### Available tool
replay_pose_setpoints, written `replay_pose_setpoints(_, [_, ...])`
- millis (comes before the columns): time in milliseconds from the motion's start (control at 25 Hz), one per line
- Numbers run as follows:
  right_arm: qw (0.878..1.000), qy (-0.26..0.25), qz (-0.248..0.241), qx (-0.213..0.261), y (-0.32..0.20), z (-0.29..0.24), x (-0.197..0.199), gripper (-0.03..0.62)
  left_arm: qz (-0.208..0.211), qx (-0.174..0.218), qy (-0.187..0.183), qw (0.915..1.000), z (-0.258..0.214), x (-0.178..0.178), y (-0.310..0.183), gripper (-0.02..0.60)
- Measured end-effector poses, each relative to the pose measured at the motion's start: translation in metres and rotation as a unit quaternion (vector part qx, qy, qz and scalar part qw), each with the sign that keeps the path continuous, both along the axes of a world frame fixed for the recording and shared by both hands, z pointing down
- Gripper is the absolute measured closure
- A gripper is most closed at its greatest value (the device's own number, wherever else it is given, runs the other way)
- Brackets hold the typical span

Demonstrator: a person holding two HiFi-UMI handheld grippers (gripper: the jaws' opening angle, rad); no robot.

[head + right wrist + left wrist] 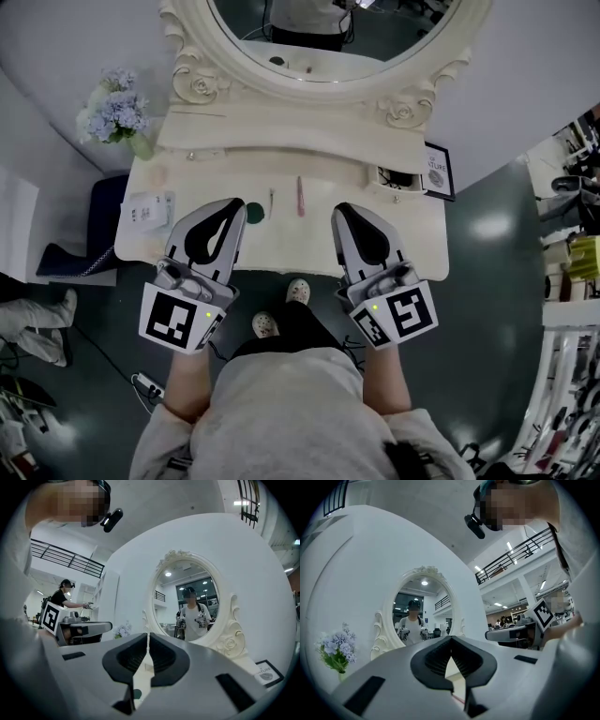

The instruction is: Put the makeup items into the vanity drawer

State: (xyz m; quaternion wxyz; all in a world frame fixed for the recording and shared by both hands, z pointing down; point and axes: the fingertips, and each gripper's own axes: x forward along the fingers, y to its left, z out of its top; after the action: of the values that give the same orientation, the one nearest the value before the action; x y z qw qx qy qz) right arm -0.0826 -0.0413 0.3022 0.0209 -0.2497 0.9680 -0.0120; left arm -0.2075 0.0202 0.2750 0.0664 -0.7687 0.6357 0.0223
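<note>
The left gripper (228,204) and the right gripper (345,209) both have their jaws closed on nothing, and both are level above the front of the cream-coloured vanity tabletop (375,239). Between the tips lie a dark green round compact (254,212), just beside the left gripper, then a thin dark stick (271,200) and a slender pink tube (301,197). All three appear light, rigid and smooth and are likely to roll, so grip each stick across its mid-length and the compact across its rim.
</note>
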Motion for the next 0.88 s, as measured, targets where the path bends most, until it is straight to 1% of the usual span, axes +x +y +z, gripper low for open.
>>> replay_pose_setpoints(320, [1.0, 0.013, -0.016, -0.007, -0.038, 0.008, -0.016, 0.566, -0.015, -0.007, 0.007, 0.9998, 0.005, -0.014, -0.034, 0.568])
replay_pose_setpoints(560, [0.999, 0.029, -0.028, -0.021, -0.062, 0.023, -0.031, 0.566, -0.028, -0.021, 0.015, 0.9993, 0.016, -0.027, -0.054, 0.568])
replay_pose_setpoints(720, [0.998, 0.043, -0.035, -0.033, -0.073, 0.037, -0.04, 0.566, -0.038, -0.034, 0.023, 0.9984, 0.028, -0.037, -0.063, 0.568])
replay_pose_setpoints(880, [0.996, 0.056, -0.043, -0.048, -0.08, 0.054, -0.049, 0.566, -0.046, -0.058, 0.029, 0.9968, 0.046, -0.045, -0.067, 0.568])
